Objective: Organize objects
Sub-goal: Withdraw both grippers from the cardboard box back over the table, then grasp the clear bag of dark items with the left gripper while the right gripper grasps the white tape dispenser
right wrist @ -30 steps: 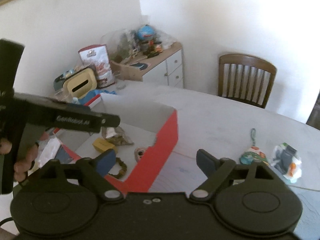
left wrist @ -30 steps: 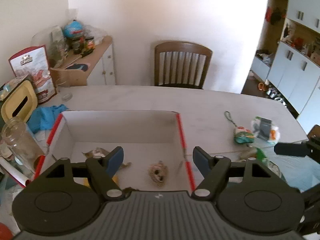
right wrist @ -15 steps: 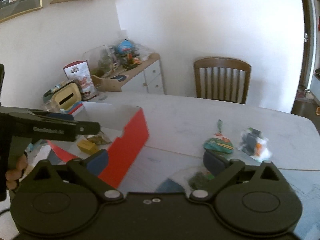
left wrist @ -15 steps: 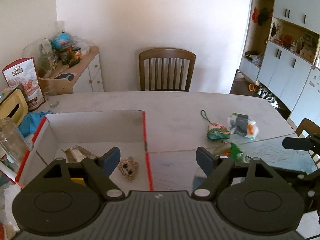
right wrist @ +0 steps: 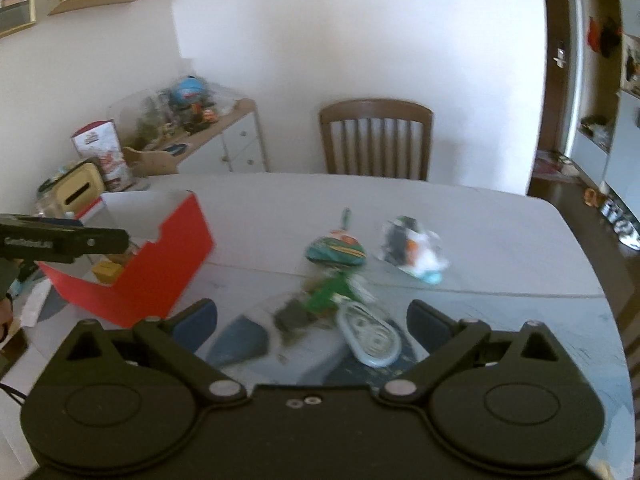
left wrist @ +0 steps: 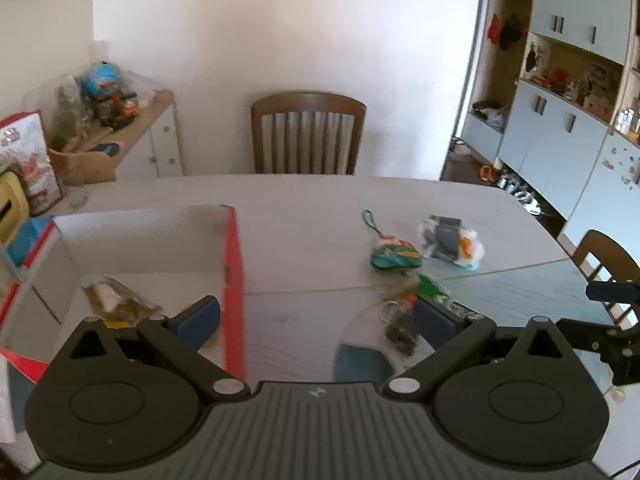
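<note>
Both the left gripper [left wrist: 316,316] and the right gripper [right wrist: 312,318], with blue padded fingers, have just been opening and now gape wide, holding nothing. The red-and-white cardboard box [left wrist: 234,264] sits on the pale table [left wrist: 312,200]; a crinkly plastic packet [right wrist: 412,250], a green pouch [right wrist: 336,252] and an oval tag [right wrist: 370,338] lie loose beside it.

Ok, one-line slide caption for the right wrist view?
Open right gripper hovers over small loose items on the table, red box at left.
</note>
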Available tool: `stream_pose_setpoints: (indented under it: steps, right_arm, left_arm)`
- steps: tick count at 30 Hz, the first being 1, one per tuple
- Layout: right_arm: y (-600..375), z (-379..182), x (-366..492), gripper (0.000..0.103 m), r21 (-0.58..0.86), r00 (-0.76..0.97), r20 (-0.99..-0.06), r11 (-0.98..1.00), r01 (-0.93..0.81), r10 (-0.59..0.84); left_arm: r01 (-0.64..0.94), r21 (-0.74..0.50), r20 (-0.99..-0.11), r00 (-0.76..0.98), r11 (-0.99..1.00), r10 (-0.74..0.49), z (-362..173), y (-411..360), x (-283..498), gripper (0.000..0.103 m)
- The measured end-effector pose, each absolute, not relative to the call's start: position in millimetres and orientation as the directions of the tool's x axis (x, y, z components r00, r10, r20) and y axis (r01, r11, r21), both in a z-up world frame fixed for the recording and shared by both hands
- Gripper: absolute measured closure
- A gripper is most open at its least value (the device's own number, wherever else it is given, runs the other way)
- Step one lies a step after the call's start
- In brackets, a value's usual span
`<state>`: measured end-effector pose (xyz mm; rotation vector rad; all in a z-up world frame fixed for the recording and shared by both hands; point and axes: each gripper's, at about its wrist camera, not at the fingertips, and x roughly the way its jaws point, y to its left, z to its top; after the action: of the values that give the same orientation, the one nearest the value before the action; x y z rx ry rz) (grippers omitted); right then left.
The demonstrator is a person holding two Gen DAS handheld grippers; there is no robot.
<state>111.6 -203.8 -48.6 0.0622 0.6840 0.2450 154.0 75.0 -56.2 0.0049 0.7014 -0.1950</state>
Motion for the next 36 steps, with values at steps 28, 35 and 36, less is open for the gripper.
stream_pose_setpoints:
  steps: [28, 35, 36]
  right_arm:
    - [-245, -154, 176, 0.008, 0.038, 0.626, -0.740, 0.944, -0.328, 0.247]
    - [-242, -170, 195, 0.014, 0.063, 0.595, -0.747, 0.922, -0.381, 0.297]
    - [-242, -171, 198, 0.016, 0.072, 0.588, -0.749, 0.920, -0.386, 0.305]
  left_arm:
    - [0.262, -0.080, -0.736, 0.635, 0.962, -0.235, -179, -19, 219, 0.000]
    - [0.263, -0.081, -0.752, 0.617, 0.961, -0.232, -197, -20, 240, 0.000]
    - [0.261, -0.076, -0.755, 0.616, 0.962, -0.226, -199, -20, 242, 0.000]
